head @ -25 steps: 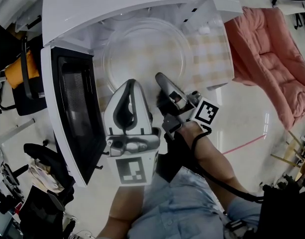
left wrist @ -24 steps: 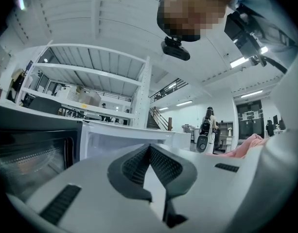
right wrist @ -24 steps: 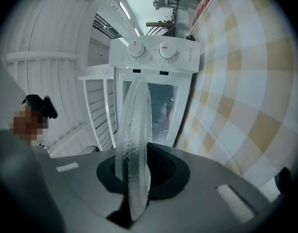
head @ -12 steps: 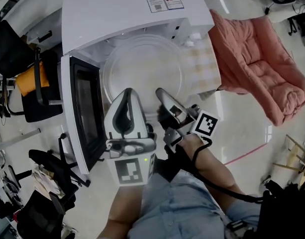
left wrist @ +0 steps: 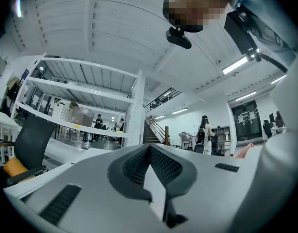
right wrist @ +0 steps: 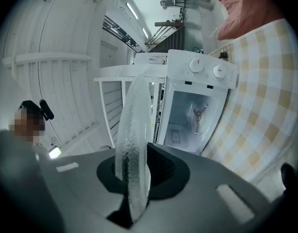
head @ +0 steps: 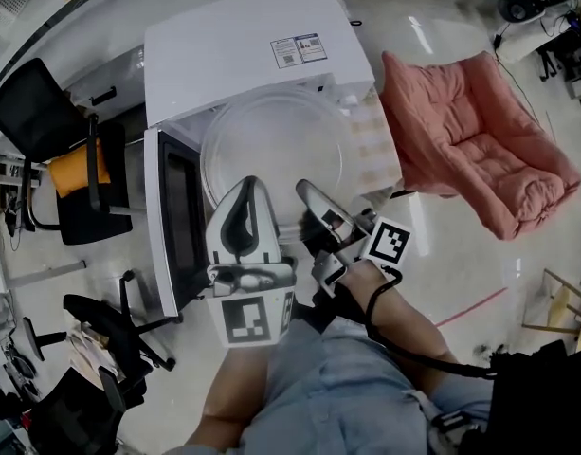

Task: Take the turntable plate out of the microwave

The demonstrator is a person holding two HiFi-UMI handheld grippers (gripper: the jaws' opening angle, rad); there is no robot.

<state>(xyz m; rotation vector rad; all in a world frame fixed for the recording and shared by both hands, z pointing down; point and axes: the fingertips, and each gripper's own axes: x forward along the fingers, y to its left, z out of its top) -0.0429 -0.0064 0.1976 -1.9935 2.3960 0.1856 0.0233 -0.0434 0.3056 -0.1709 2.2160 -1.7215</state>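
Note:
The clear glass turntable plate (head: pixel 271 145) is out of the white microwave (head: pixel 243 55) and held in the air in front of its open cavity. My right gripper (head: pixel 305 188) is shut on the plate's near rim. In the right gripper view the plate (right wrist: pixel 134 140) stands edge-on, clamped between the pads of that gripper (right wrist: pixel 136 176). My left gripper (head: pixel 249 186) lies at the plate's near-left rim. In the left gripper view the left gripper (left wrist: pixel 149 152) has its tips together and no glass shows ahead of them; whether it touches the plate I cannot tell.
The microwave door (head: pixel 172 226) hangs open to the left. The microwave (right wrist: pixel 197 110) stands on a checked cloth (head: pixel 375 140), with its cavity and drive hub bare. A pink cushion (head: pixel 470 131) lies right of it. Dark office chairs (head: pixel 72 159) stand at the left.
Both grippers and the plate have risen together. The microwave now looks smaller and lower in the head view, with its whole top showing.

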